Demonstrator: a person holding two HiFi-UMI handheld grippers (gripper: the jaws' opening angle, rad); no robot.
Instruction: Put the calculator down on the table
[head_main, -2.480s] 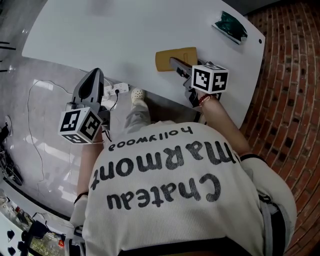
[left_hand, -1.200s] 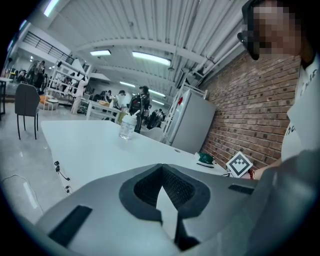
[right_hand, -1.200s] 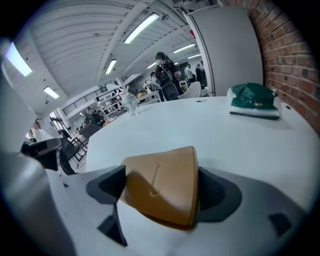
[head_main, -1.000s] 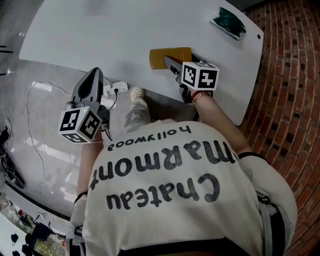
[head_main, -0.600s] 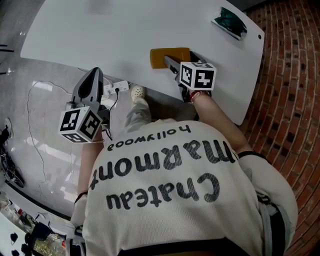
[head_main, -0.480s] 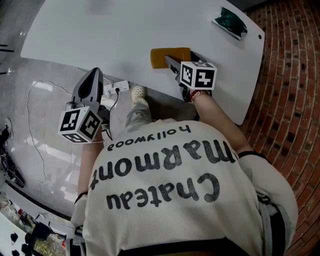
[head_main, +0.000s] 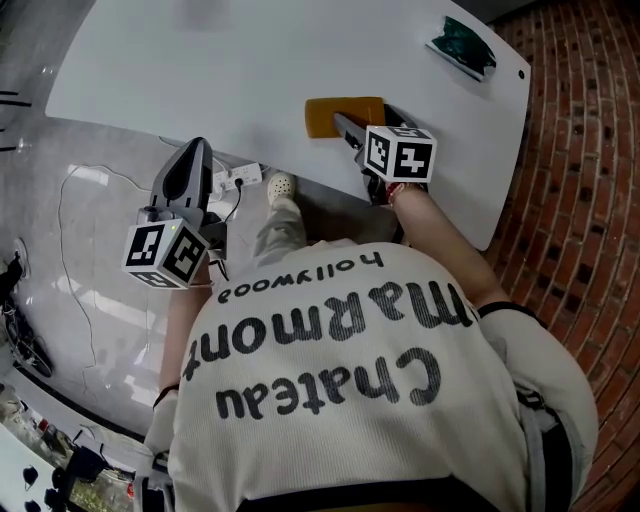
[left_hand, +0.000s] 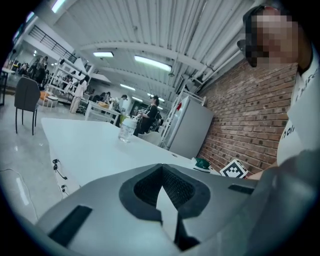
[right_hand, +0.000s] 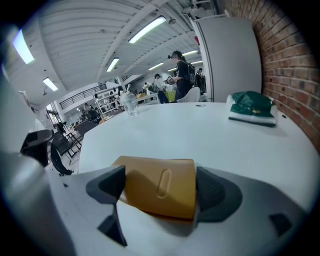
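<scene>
Left gripper (head_main: 191, 150), closed and empty, has drifted slightly; right gripper (head_main: 344, 124) clamps the calculator (head_main: 326, 114), hiding its near end.

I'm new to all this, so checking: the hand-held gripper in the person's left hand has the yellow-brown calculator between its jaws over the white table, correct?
No, the hand is wrong: the right hand-held gripper has the calculator between its jaws over the white table, as the right gripper view shows.

Brick wall (left_hand: 250, 110), glossy grey floor (head_main: 80, 260), ribbed ceiling (left_hand: 150, 30), strip lights (left_hand: 152, 62)
</scene>
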